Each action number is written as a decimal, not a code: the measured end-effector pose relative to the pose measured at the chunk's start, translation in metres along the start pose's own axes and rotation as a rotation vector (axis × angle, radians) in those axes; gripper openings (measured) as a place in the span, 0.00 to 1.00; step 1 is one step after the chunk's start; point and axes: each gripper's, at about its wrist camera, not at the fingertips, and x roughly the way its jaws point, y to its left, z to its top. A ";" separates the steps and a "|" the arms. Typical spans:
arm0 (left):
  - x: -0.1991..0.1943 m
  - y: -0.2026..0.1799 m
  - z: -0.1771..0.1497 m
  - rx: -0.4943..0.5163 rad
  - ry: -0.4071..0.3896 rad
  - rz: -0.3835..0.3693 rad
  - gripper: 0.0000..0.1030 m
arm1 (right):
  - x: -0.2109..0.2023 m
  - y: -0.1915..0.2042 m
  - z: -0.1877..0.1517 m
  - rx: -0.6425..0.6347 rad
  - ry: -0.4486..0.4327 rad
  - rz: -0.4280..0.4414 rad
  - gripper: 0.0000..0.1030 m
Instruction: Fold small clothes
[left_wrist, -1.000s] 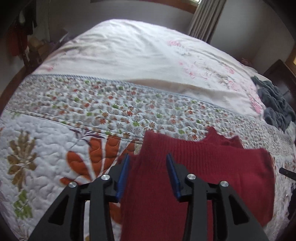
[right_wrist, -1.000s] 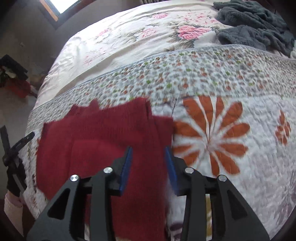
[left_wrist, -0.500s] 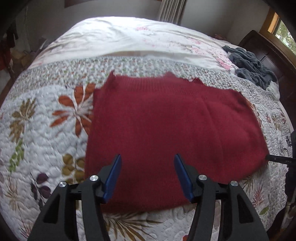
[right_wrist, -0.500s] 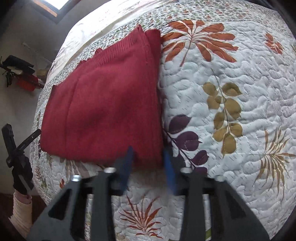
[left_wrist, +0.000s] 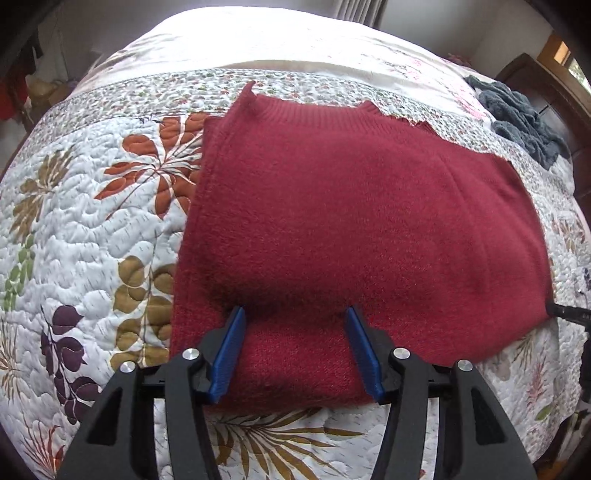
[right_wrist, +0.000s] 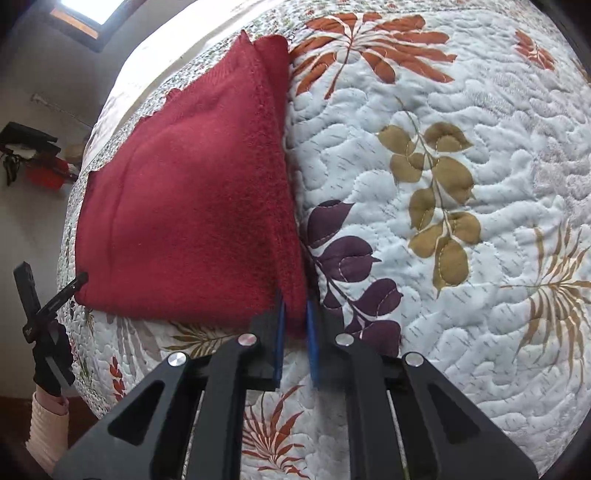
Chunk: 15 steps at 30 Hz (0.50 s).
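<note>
A red knit sweater (left_wrist: 351, 221) lies folded flat on the floral quilt (left_wrist: 92, 240), with its ribbed collar at the far edge. My left gripper (left_wrist: 294, 312) is open and low over the sweater's near edge, with red fabric lying between its blue pads (left_wrist: 229, 350). In the right wrist view the sweater (right_wrist: 192, 192) fills the left half. My right gripper (right_wrist: 294, 300) is shut on its near right corner, and red fabric is pinched between the blue pads (right_wrist: 280, 339).
A grey fluffy garment (left_wrist: 521, 118) lies at the far right of the bed, next to a dark wooden headboard (left_wrist: 546, 88). A black-gloved hand (right_wrist: 48, 369) with a pink sleeve shows at the bed's left edge. Open quilt (right_wrist: 461, 184) stretches to the right of the sweater.
Both grippers drew back from the sweater's far part to its near edge. The right gripper went from open to shut on the near right corner. The left stayed open.
</note>
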 end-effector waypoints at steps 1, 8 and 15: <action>0.000 0.000 0.000 -0.003 0.000 0.000 0.55 | 0.001 0.000 0.001 0.004 0.002 0.001 0.09; -0.006 -0.003 0.008 -0.023 -0.004 0.013 0.56 | -0.015 0.012 0.013 -0.030 -0.010 0.007 0.18; -0.029 -0.037 0.043 -0.008 -0.092 -0.028 0.57 | -0.046 0.028 0.051 -0.031 -0.096 0.075 0.39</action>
